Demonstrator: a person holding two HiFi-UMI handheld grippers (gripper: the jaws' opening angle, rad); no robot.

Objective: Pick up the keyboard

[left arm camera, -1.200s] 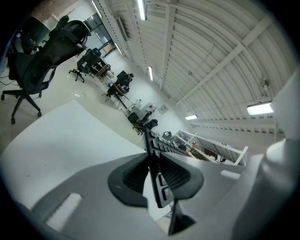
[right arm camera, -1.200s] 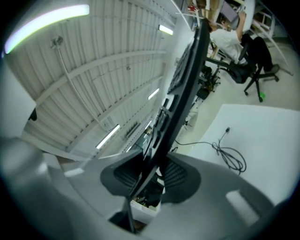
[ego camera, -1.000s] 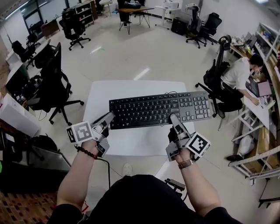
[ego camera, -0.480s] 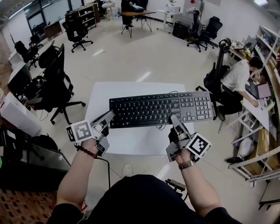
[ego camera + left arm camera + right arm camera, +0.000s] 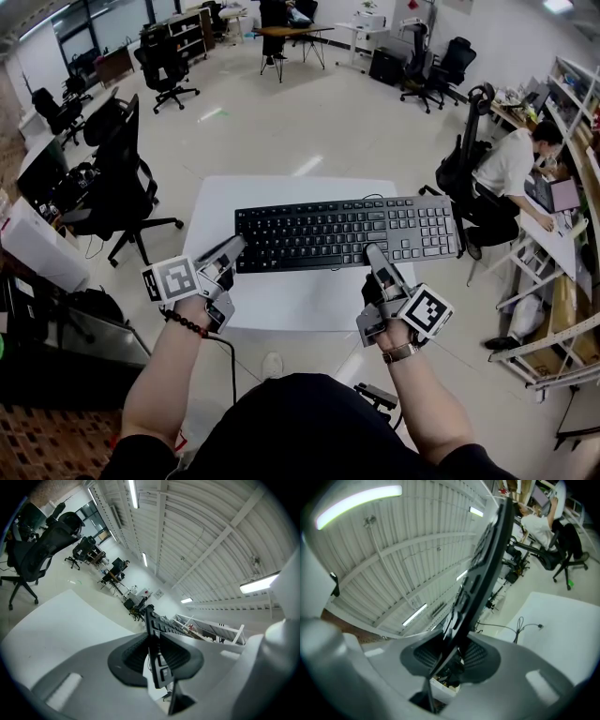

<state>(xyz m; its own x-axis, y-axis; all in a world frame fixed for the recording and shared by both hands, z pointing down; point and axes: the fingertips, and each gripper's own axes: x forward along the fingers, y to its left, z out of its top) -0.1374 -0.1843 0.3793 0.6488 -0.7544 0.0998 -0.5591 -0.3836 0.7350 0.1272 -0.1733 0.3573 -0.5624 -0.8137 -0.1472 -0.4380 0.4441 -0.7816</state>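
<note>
A black full-size keyboard [image 5: 347, 230] hangs level over the small white table [image 5: 281, 305], held at its near edge by both grippers. My left gripper [image 5: 234, 249] is shut on the keyboard's near left corner. My right gripper [image 5: 373, 253] is shut on the near edge, right of the middle. In the left gripper view the keyboard [image 5: 151, 625] stands edge-on between the ribbed pads [image 5: 133, 656] of the left gripper [image 5: 155, 660]. In the right gripper view the keyboard [image 5: 485, 559] runs away from the right gripper [image 5: 452, 658], whose pads clamp its edge. Its cable [image 5: 520, 626] trails onto the table.
A black office chair [image 5: 117, 178] stands left of the table, another chair [image 5: 464, 159] to the right. A person [image 5: 511, 159] sits at a cluttered desk at the right. Open floor lies beyond the table, with more chairs and desks at the back.
</note>
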